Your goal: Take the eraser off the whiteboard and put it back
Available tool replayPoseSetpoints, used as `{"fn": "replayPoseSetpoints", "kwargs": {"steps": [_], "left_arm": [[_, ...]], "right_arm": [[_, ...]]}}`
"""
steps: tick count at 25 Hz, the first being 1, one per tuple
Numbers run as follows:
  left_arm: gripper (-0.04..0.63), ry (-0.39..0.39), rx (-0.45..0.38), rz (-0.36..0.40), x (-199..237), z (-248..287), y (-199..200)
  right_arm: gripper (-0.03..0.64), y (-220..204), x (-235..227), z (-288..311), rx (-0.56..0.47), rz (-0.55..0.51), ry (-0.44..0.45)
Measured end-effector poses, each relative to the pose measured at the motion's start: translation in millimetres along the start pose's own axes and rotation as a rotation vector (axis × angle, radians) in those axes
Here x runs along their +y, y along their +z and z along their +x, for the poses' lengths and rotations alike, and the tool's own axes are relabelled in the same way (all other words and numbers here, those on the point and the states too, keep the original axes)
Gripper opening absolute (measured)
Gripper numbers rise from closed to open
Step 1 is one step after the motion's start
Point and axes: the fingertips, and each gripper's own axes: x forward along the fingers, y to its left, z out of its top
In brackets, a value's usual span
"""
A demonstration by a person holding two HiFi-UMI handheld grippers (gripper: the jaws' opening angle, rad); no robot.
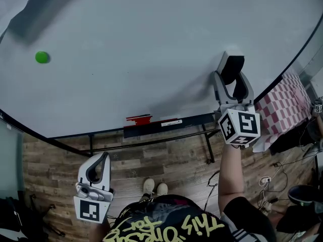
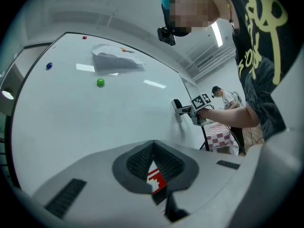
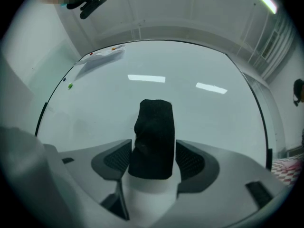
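The black eraser (image 1: 232, 67) is held between the jaws of my right gripper (image 1: 231, 73), at the right part of the whiteboard (image 1: 126, 49). In the right gripper view the eraser (image 3: 153, 137) stands upright between the pads, its far end at the board; I cannot tell whether it touches. From the left gripper view the right gripper (image 2: 183, 109) and eraser (image 2: 176, 104) show side-on at the board. My left gripper (image 1: 104, 156) hangs low by the floor, shut and holding nothing; its jaws (image 2: 154, 167) meet.
A green magnet (image 1: 42, 57) sticks to the board's left part. A paper sheet (image 2: 116, 58) hangs higher up. Red items (image 1: 139, 119) lie on the board's tray (image 1: 174, 122). A pink checkered table (image 1: 282, 102) stands to the right, with another person (image 2: 223, 96) beyond it.
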Motion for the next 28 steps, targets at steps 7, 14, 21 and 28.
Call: {"fn": "replayPoseSetpoints", "kwargs": {"steps": [7,14,21,28], "left_arm": [[0.006,-0.002,-0.015,-0.002,0.5,-3.1,3.6],[0.006,-0.016,-0.012,0.004,2.6,-3.0,2.6],[0.006,-0.036,-0.026,-0.007,-1.0,2.5,5.1],[0.006,-0.044,-0.013,-0.005,-0.1,3.0,1.6]], "right_arm": [[0.273,-4.3,1.3,5.2,0.011,0.017,-0.010],[0.273,-4.1,-1.2,4.2,-0.004,0.032,-0.020],[0.267,-3.7,0.0,2.3,-0.004,0.053,-0.022],[0.265,-0.8,1.5,-4.6,-0.015,0.049,-0.011]]}}
